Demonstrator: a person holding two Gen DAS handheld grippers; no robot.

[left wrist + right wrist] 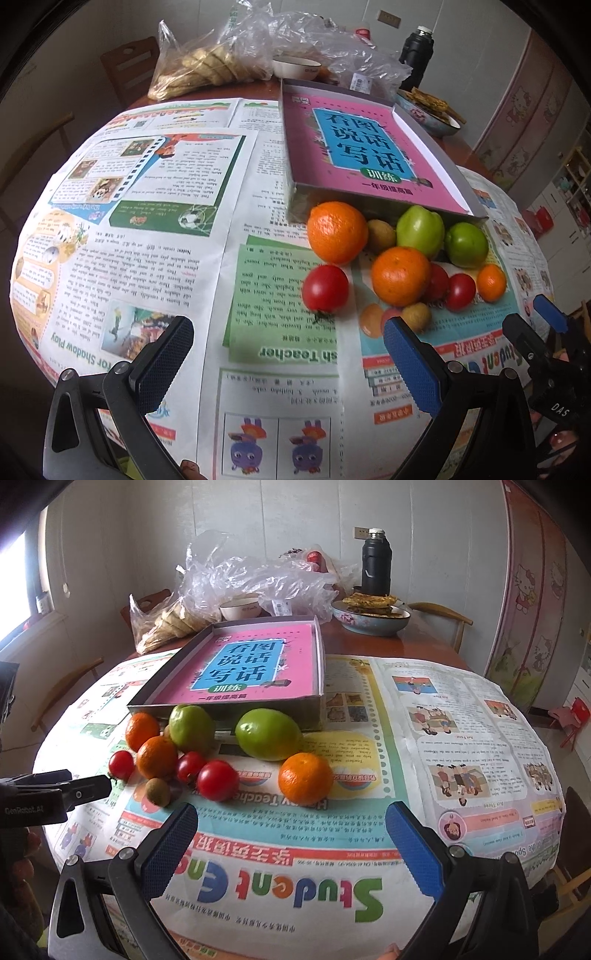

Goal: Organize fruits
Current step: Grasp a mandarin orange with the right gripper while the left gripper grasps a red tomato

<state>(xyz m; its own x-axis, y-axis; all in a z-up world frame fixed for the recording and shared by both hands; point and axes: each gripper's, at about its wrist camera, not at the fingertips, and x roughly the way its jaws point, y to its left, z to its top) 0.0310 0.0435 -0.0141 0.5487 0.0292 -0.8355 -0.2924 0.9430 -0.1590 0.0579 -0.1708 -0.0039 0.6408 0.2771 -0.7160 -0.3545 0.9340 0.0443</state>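
A pile of fruit lies on newspaper in front of a shallow grey box with a pink book inside. In the left wrist view: a large orange, another orange, a red tomato, two green fruits, kiwis. In the right wrist view: a small orange, a green fruit, a tomato. My left gripper is open and empty, short of the tomato. My right gripper is open and empty, short of the small orange.
Newspapers cover the round table. At the back stand plastic bags of food, a white bowl, a dish of fried cakes and a black flask. Wooden chairs surround the table.
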